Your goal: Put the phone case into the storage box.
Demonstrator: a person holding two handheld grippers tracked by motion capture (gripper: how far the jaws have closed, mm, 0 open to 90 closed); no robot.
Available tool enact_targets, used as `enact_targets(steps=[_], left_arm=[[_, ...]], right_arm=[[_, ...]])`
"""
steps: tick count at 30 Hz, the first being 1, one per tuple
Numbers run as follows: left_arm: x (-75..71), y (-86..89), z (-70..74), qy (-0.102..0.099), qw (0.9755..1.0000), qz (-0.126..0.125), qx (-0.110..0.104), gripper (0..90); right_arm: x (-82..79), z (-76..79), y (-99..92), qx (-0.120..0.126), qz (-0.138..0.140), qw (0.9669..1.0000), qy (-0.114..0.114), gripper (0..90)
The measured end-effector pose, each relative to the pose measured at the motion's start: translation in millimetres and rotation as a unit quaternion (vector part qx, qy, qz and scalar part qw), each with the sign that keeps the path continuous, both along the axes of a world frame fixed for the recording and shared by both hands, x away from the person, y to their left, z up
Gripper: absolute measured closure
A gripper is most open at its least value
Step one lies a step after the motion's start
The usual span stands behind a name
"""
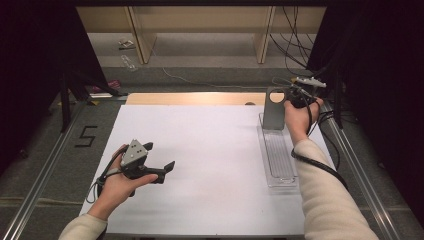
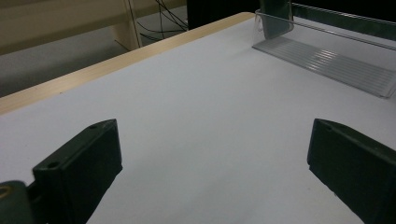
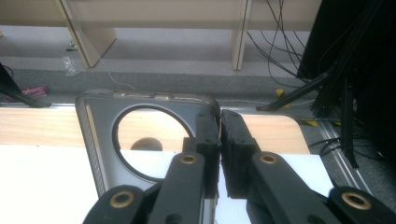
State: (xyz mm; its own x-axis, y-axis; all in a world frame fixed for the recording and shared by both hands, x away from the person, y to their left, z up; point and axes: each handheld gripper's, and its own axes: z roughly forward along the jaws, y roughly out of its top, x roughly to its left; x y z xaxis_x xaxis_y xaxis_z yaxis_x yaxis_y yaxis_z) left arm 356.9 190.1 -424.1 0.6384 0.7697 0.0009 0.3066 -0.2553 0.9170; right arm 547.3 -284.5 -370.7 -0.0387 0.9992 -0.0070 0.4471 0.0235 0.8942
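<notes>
On the white surface [image 1: 200, 165], the clear tray [image 1: 280, 160] lies along the right side with the grey plate [image 1: 274, 112] upright at its far end, your right claw [image 3: 219, 140] clamped on the plate's edge, your left claw [image 1: 159, 161] wide open, empty, near left.

Grey holed plate [image 1: 274, 109] upright in clear tray [image 1: 278, 159].

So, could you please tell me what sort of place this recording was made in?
Probably a lab or workshop set up for recording, not a home. A white table sits inside a metal frame with dark curtains at the sides, loose cables trail over the floor, and bare wooden shelving stands behind.
</notes>
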Motion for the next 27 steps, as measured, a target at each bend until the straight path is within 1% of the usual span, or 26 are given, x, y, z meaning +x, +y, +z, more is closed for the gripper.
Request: enact_targets(steps=[14, 27], left_arm=[[0.2, 0.2, -0.2, 0.000, 1.0000, 0.000, 0.001, 2.5], [0.2, -0.1, -0.5, 0.000, 1.0000, 0.000, 0.001, 2.6]], right_arm=[[1.9, -8.8, -0.8, 0.001, 0.003, 0.9999, 0.014, 86.8], [2.9, -12.7, -0.6, -0.005, 0.008, 0.9998, 0.017, 86.2]])
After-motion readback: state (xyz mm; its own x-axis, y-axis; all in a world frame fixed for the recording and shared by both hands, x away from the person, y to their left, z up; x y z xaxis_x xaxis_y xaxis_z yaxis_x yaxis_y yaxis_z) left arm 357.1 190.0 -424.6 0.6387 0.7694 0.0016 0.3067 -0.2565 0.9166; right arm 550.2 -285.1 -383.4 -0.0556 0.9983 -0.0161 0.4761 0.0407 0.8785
